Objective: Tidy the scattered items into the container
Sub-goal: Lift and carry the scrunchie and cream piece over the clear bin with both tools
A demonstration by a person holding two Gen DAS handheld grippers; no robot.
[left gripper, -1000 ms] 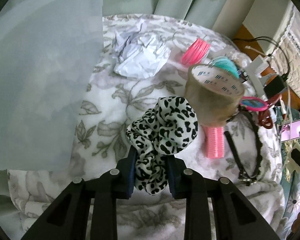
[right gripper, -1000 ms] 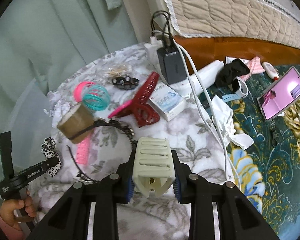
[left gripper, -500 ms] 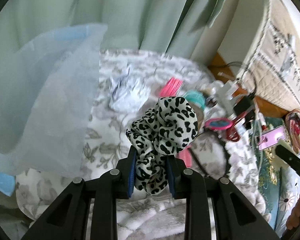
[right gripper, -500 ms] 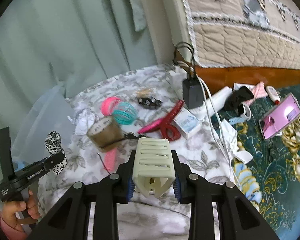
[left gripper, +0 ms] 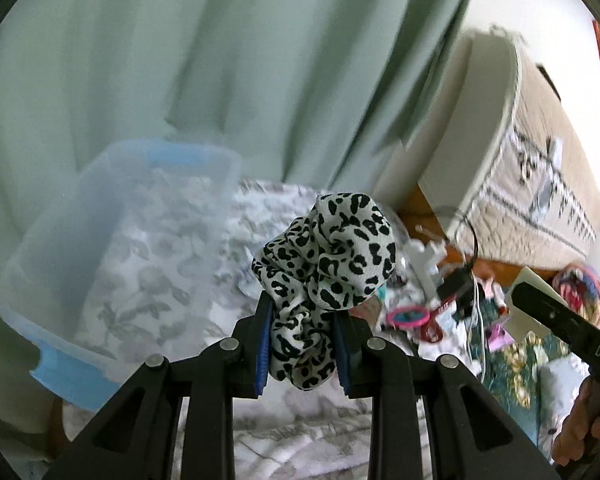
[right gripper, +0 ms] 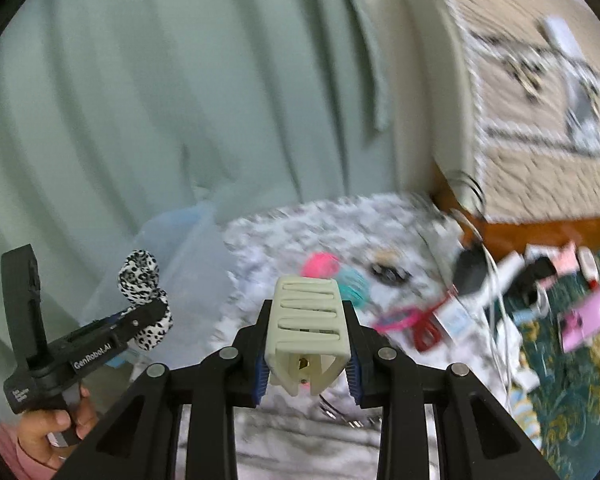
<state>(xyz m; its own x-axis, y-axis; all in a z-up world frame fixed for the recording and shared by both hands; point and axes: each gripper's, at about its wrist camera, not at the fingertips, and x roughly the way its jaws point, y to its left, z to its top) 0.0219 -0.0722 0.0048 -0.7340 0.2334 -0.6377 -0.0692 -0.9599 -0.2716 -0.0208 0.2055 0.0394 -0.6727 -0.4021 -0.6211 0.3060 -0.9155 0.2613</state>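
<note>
**Both grippers loaded, clear bin to the left**

The left gripper (left gripper: pixel 302 346) pinches a black-spotted white fabric scrunchie (left gripper: pixel 328 264), held aloft just right of the translucent blue-rimmed plastic container (left gripper: pixel 112 248), apparently for dropping in. The right gripper (right gripper: pixel 308 360) clamps a cream slotted plastic claw clip (right gripper: pixel 306 330), raised above the surface. A grey-floral white blanket (right gripper: pixel 284 240) bears blurred remaining clutter, including a pink-and-teal coil (right gripper: pixel 336 274). Pale green curtains (left gripper: pixel 220 60) hang behind.
</note>
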